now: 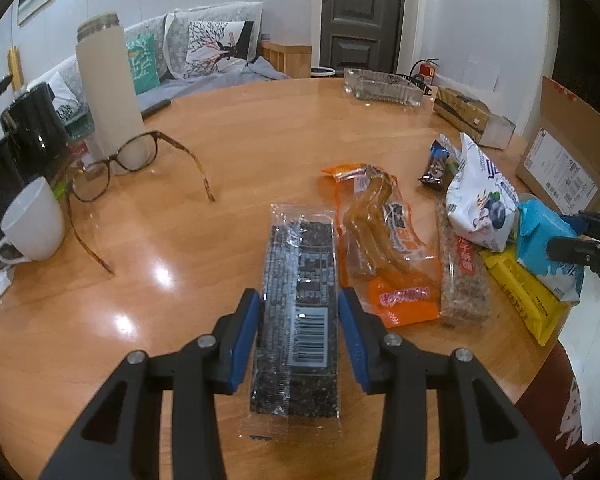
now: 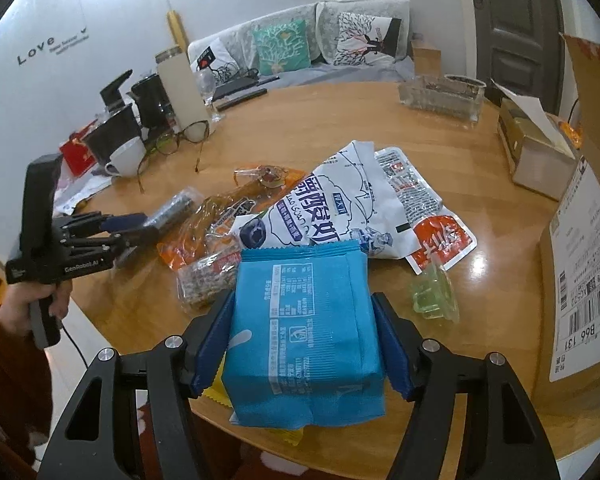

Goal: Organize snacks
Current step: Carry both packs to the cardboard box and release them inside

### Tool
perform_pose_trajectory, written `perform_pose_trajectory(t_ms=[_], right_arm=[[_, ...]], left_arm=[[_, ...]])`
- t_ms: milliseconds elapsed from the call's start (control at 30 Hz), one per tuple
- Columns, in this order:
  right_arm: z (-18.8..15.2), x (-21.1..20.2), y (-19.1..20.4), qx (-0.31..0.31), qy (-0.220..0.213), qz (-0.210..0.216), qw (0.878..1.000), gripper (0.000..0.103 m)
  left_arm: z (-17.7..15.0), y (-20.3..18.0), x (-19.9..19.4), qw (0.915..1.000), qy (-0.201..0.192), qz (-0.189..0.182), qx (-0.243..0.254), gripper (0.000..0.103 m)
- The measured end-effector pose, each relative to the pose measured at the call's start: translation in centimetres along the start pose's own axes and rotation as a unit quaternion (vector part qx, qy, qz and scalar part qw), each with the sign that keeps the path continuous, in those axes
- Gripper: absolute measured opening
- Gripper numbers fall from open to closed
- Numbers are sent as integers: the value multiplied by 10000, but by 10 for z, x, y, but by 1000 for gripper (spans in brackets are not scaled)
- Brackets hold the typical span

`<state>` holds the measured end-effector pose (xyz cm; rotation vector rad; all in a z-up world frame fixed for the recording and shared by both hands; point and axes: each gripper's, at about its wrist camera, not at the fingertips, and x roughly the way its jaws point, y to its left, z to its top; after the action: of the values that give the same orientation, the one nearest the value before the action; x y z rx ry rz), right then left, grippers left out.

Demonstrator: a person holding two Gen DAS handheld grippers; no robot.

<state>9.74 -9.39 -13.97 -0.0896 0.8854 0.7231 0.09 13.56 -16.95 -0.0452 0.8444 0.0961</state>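
Observation:
My left gripper (image 1: pixel 298 320) is shut on a long black sesame bar (image 1: pixel 296 300) in clear wrap, held over the table. My right gripper (image 2: pixel 304 344) is shut on a blue snack packet (image 2: pixel 306 344), which also shows in the left wrist view (image 1: pixel 540 236). On the table lie an orange pack of dried tofu sticks (image 1: pixel 384 240), a nut brittle bar (image 1: pixel 460 276), a white blueberry bag (image 1: pixel 480 196), a yellow packet (image 1: pixel 524 292), a small dark candy bar (image 1: pixel 436 164), a white-and-red packet (image 2: pixel 420 204) and a green jelly cup (image 2: pixel 434 296).
Glasses (image 1: pixel 140 168), a white mug (image 1: pixel 30 224), a beige tumbler (image 1: pixel 108 92) and black appliances (image 1: pixel 24 140) stand at the left of the round wooden table (image 1: pixel 228 128). A glass tray (image 1: pixel 384 86), a gold box (image 1: pixel 468 116) and a cardboard box (image 1: pixel 568 152) are at the back right.

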Motion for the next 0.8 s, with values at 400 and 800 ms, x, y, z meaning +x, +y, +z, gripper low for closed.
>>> perform_pose_trajectory(t_ms=[400,800], right_arm=[[17,-42,25,-291,-564,-185,9978,63],[53,-150,41,-673,-1748,-118,9822,63]], left_arm=[[43,-33,-65,9969,-690,-126,345,38],[131,-133,-159,9729,-1792,-783,1232,38]])
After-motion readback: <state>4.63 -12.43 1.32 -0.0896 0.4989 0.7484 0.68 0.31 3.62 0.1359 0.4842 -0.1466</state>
